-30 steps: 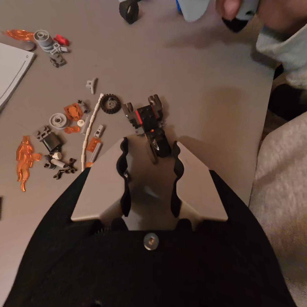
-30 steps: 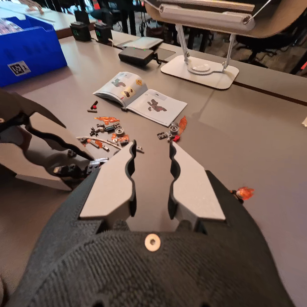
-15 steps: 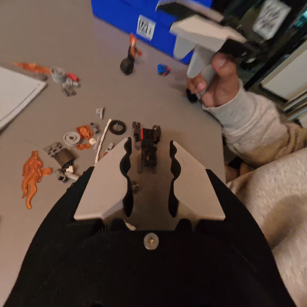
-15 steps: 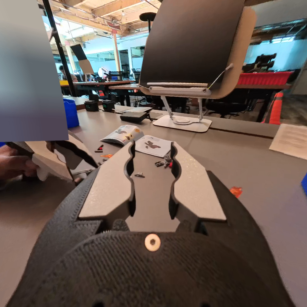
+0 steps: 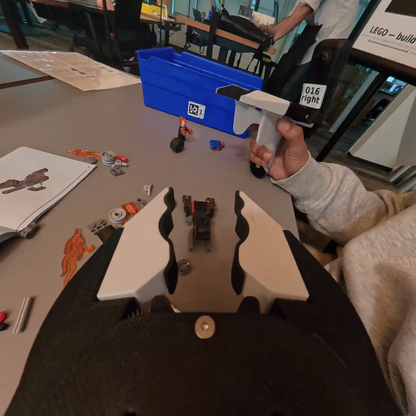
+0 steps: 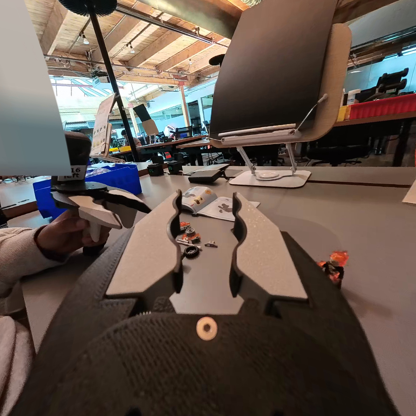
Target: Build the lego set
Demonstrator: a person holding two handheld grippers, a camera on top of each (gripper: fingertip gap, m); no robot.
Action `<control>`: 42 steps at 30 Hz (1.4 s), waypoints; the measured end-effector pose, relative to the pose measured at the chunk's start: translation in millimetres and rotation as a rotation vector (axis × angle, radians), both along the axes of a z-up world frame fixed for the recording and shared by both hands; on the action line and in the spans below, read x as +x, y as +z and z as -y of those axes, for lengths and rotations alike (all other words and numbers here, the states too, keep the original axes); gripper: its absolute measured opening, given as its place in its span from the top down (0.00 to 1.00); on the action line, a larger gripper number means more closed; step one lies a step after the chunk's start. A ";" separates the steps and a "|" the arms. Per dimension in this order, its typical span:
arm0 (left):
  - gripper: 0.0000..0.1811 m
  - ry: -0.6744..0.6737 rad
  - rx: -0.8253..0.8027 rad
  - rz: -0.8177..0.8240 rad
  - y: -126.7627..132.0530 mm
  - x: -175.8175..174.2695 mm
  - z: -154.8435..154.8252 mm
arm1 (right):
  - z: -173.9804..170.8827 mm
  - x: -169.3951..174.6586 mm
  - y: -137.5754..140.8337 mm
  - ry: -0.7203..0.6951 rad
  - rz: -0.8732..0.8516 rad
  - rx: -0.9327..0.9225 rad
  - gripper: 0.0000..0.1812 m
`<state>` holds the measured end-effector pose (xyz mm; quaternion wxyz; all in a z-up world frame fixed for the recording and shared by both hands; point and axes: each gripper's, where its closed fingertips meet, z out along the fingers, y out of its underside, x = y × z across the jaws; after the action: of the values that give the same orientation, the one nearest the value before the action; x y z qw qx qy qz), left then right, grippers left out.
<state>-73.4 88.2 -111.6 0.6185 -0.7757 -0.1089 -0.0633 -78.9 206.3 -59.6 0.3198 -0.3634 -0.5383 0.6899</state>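
Observation:
A small black and red lego build [image 5: 199,220] lies on the grey table [image 5: 112,117], seen through the gap between my left gripper's fingers. My left gripper [image 5: 203,193] is open and empty, held above the table. A small dark grey round piece [image 5: 184,267] lies just behind the build. My right gripper [image 6: 206,194] is open and empty, raised over the table; it also shows in the left wrist view [image 5: 225,91], held by a hand. A black tyre [image 6: 191,251] and small grey and orange parts [image 6: 191,236] lie below it.
An open instruction booklet [image 5: 33,186] and loose parts with an orange flame piece [image 5: 74,252] lie to the left. A flame-headed minifigure [image 5: 183,129], a black wheel [image 5: 177,145] and a blue bin [image 5: 198,90] stand farther off. A tablet stand [image 6: 270,177] is at the far side.
Both grippers have risen and tilted up, so more of the room shows. My left gripper has drawn back from the build. Both stay open.

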 end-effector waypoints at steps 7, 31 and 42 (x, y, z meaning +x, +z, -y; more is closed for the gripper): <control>0.71 -0.022 -0.010 0.021 -3.1 4.3 -1.0 | -10.4 6.9 12.5 -0.046 -0.081 -0.019 0.85; 0.71 0.000 0.055 -0.022 10.1 0.0 3.0 | -6.9 -1.2 6.7 0.007 -0.044 -0.053 0.84; 0.72 0.002 0.098 -0.006 17.5 -0.1 5.9 | -4.3 -3.6 3.9 0.008 -0.031 -0.038 0.84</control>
<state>-73.5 82.3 -94.1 0.6560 -0.7446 -0.1045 -0.0656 -82.5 210.6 -55.7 0.3185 -0.3562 -0.5215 0.7069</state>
